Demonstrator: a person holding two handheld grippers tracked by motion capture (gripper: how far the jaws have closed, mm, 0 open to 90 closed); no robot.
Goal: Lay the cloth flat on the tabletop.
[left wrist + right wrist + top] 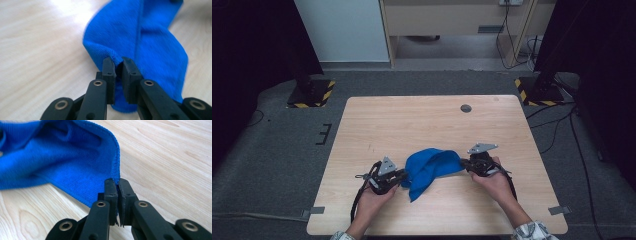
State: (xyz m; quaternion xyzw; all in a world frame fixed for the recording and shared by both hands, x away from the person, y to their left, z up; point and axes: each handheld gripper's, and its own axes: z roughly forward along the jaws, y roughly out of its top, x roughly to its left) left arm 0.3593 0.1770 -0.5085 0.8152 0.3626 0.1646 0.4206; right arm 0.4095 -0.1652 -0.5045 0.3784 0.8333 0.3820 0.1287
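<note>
A rectangular table (437, 120) with a pale, light-wood-grain top stands on grey carpeted floor (277, 150). Its surface is smooth and matt, with faint streaks of grain running left to right. Near the far edge, right of the middle, sits a small round grey cable-hole cover (466, 108), set flush into the top. A crumpled bright blue cloth (428, 167) of soft knitted fabric lies toward the near side, about midway between left and right; its lower fold trails on the wood toward the near edge, while its upper part bunches up.
</note>
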